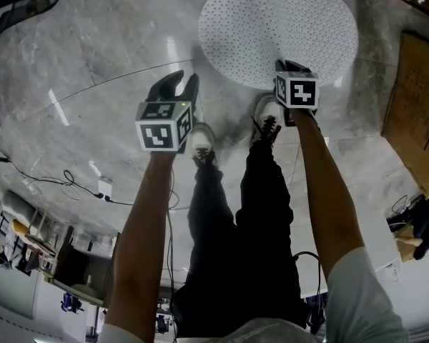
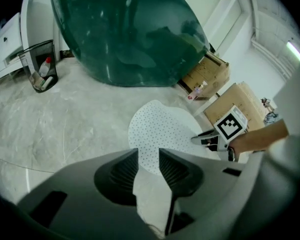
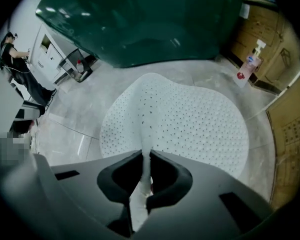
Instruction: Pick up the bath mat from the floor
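Your right gripper (image 3: 146, 154) pinches the near edge of the white perforated bath mat (image 3: 190, 119), jaws almost together on a raised fold. The rest of the oval mat spreads ahead over the marble floor (image 1: 93, 48). Your left gripper (image 2: 149, 154), jaws apart and gripping nothing, hangs just beside the mat's near-left edge.

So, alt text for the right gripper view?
The right gripper is shut on a raised fold of the white dotted bath mat, which spreads over a pale marble floor. A dark green shape stands behind.
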Demonstrator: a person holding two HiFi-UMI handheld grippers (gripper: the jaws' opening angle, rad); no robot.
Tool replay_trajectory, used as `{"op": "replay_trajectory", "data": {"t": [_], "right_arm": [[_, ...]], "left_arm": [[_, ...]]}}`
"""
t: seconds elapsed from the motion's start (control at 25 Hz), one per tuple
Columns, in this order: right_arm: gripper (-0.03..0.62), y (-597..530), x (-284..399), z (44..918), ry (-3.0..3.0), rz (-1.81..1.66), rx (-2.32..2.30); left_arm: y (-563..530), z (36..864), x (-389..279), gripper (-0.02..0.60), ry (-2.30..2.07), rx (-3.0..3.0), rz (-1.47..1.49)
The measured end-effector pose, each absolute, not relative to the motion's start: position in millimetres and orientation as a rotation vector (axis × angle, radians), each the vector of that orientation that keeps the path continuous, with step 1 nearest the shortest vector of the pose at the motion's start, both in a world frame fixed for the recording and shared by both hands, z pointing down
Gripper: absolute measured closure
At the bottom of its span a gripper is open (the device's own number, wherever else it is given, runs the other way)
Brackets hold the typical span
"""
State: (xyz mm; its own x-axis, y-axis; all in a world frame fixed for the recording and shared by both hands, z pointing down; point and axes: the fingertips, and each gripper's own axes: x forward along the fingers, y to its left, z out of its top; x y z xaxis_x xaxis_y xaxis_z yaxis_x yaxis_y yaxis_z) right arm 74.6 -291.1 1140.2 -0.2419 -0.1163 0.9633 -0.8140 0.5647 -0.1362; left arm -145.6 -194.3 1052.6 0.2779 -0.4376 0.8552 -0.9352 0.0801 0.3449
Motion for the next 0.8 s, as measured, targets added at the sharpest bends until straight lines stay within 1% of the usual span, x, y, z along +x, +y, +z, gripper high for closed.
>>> {"op": "replay_trajectory", "data": {"t": [0.24, 0.48, 0.8], "right_arm": [[0.556, -312.8, 91.9, 1065.2, -1.759, 0.735, 0.831], [0.556, -325.7, 102.9, 973.9, -1.796, 0.564, 0.91], [0.556, -332.8, 108.1, 862.5, -1.886, 0.502, 0.979]], "left_arm": [[-205.6, 990.5, -141.2, 0.449, -1.33, 1.576, 0.612], [-204.9, 920.4, -149.5, 0.449, -1.36, 1.609, 0.621], [-190.7, 837.4, -153.4, 0.449, -1.396, 1.655, 0.633]]}}
